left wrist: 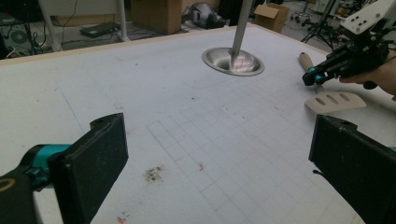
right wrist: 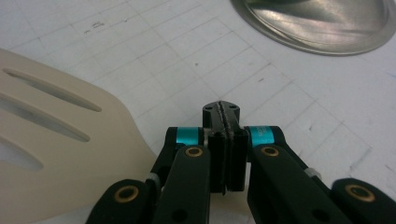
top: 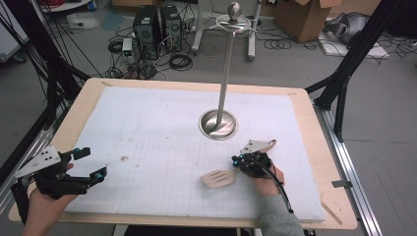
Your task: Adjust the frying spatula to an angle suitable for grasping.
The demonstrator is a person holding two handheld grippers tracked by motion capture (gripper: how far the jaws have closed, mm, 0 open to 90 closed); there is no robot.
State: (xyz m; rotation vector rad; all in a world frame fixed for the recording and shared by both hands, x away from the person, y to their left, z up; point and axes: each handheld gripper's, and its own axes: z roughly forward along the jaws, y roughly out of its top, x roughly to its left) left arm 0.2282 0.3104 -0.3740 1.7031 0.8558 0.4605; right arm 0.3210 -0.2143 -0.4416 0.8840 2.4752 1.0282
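- Left tool (top: 91, 164): held at the near left edge of the surface (top: 162, 128), jaws spread wide with nothing between them; it stands well apart from the work and plays no part in it at present
- White mat: a small dark smudge (left wrist: 154, 173) lies on the grid just ahead of the left tool; no hazard in itself
- Slotted spatula (top: 220, 178): lies flat on the mat near the right front, blade toward the left, handle running back under the right tool
- Metal stand (top: 219, 124): round base and tall upright pole sit behind the spatula, near but not touching it
- Right tool (top: 238, 161): jaws pressed together; in the right gripper view no handle shows between the pads, and the spatula blade (right wrist: 51, 154) lies just beside and below them, so it appears to grip nothing
- Risk: with the jaws closed, any reach for the handle would push the spatula across the mat rather than take it
- Risk: a push toward the rear could drive the spatula against the stand base
- Risk: a grip taken near the blade end would leave the long handle unbalanced, and the spatula could swing or slip on lifting
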